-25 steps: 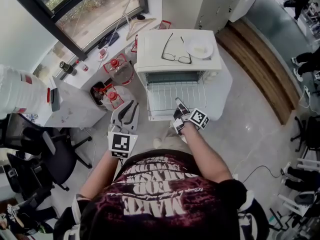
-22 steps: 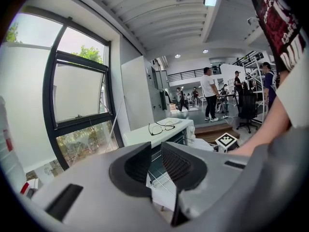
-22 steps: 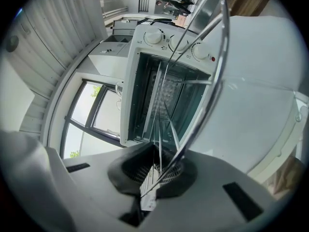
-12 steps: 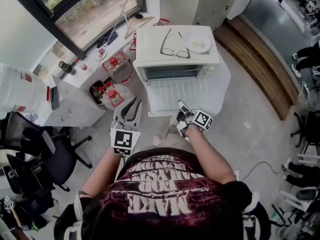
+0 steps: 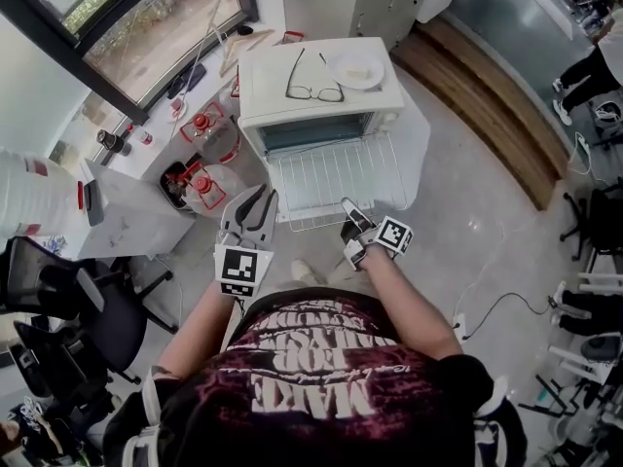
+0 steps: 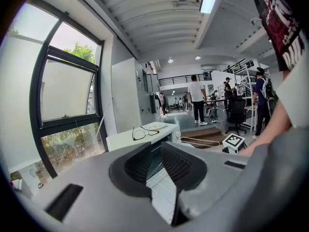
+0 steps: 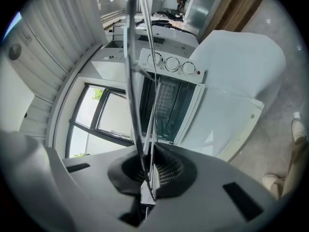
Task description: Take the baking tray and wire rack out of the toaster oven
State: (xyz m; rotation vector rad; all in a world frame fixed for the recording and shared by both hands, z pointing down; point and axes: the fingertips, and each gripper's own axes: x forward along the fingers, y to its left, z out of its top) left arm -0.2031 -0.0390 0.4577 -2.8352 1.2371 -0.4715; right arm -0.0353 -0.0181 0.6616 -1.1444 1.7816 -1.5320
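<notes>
The white toaster oven (image 5: pixel 316 90) stands with its door down, and the wire rack (image 5: pixel 326 173) is drawn far out of its mouth. My right gripper (image 5: pixel 348 209) is shut on the rack's front edge; in the right gripper view the wires (image 7: pixel 137 81) run edge-on between its pads (image 7: pixel 164 170), towards the oven (image 7: pixel 169 100). My left gripper (image 5: pixel 255 202) hangs open, with nothing between its jaws, just left of the rack's front corner. Part of the rack (image 6: pixel 161 185) shows through its gap. No baking tray shows in any view.
Spectacles (image 5: pixel 311 66) and a white plate (image 5: pixel 355 66) lie on the oven's top. Red-capped jugs (image 5: pixel 200 188) stand on the floor at the left beside a white table (image 5: pixel 127 217). An office chair (image 5: pixel 78 309) is at lower left. A cable (image 5: pixel 496 305) trails at the right.
The rack has slid further out of the oven, drawn towards me by my right gripper. My left gripper has shifted a little, still open.
</notes>
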